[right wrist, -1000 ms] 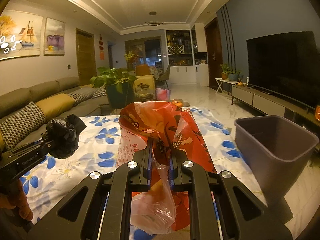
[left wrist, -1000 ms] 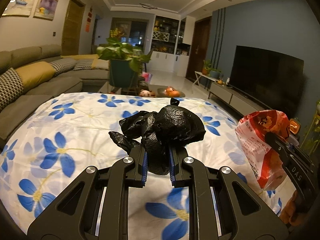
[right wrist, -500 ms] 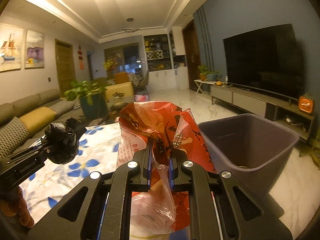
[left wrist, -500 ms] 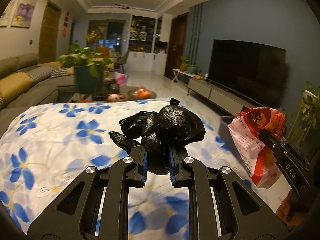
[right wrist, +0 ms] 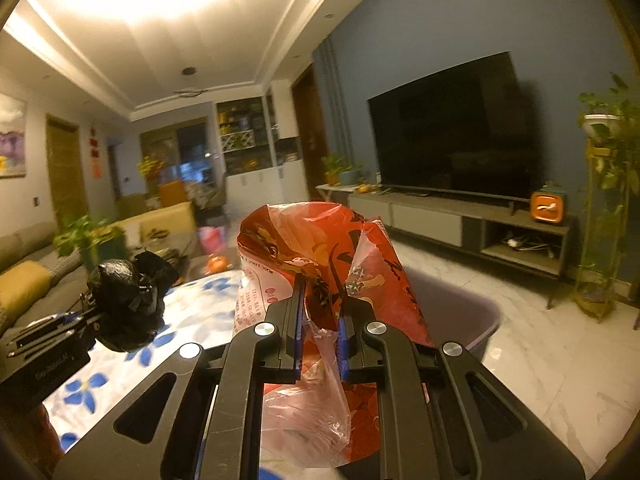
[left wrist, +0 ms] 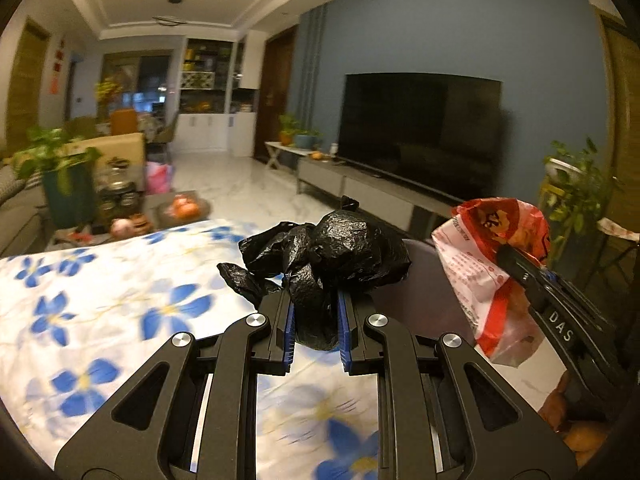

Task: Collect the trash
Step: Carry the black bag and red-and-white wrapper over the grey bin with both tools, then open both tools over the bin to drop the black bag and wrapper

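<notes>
My left gripper (left wrist: 316, 300) is shut on a crumpled black plastic bag (left wrist: 340, 252), held above the flowered tablecloth (left wrist: 120, 300). The same black bag (right wrist: 128, 300) shows at the left of the right wrist view. My right gripper (right wrist: 320, 300) is shut on a red and white plastic bag (right wrist: 316, 248), whose clear lower part hangs between the jaws. That red bag (left wrist: 492, 264) appears at the right of the left wrist view, pinched by the right gripper. A dark purple bin (right wrist: 460, 312) stands on the floor just behind the red bag; its rim (left wrist: 420, 264) peeks out behind the black bag.
A TV (right wrist: 452, 140) on a low grey cabinet (right wrist: 460, 220) lines the blue wall. A plant stand (right wrist: 604, 216) is at the far right. A sofa (right wrist: 24, 268) and a potted plant (left wrist: 60, 176) sit left. White marble floor (right wrist: 540, 360) lies beyond the bin.
Both grippers swung right, away from the sofa and over the table edge, each keeping its bag. The bin has come closer and now sits right behind both bags.
</notes>
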{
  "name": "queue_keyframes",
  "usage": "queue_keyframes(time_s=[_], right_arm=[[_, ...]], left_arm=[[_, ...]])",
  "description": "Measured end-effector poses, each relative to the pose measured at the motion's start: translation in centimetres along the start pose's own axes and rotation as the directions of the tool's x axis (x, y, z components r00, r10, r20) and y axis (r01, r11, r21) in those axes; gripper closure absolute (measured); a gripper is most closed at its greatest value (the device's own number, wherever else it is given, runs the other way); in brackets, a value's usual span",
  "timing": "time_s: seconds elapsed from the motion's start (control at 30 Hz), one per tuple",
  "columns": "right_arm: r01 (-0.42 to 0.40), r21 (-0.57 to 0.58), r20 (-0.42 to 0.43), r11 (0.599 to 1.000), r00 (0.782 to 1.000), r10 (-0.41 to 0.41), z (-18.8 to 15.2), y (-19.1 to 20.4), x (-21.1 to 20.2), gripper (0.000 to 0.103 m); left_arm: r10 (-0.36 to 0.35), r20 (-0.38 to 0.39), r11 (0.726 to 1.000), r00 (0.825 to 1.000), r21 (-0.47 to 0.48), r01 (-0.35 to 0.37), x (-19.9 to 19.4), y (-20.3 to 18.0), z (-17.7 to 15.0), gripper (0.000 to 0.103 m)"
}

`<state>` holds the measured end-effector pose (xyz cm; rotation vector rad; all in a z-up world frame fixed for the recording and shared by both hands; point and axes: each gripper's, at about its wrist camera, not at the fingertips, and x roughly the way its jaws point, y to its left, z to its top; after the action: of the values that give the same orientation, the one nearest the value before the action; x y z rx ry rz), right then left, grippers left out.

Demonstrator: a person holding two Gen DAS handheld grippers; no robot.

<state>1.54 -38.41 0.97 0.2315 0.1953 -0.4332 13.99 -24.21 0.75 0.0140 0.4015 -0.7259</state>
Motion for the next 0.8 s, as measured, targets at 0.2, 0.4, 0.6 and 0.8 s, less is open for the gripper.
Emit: queue_keyframes(time_s=[0.2,0.4,0.6,0.8], right_arm=[[0.044,0.023,0.004,0.999,0.999,-0.044,0.1,-2.0,1.1,0.089],[0.060,0.030,-0.004,0.998,0.998,-0.060,-0.2,-3.1,2.2,0.088],[0.064,0.030,0.001,0.997,0.998,-0.064,-0.3,-3.3,2.6,0.086],[0.054,0.026,0.005,0.998,0.999,-0.054,-0.5,-2.9,3.0,0.086]], left_arm=[[-0.067,-0.019,0.998,0.998,0.018,0.068,3.5,-2.2,0.3,0.087],[-0.114,-0.037,0.993,0.993,0.010,0.114,6.4,-3.7,0.3,0.086],[-0.138,-0.039,0.990,0.990,0.020,0.139,8.0,-4.3,0.2,0.086],[-0.166,-0.051,0.986,0.985,-0.011,0.166,9.0,-4.1,0.2,0.086]])
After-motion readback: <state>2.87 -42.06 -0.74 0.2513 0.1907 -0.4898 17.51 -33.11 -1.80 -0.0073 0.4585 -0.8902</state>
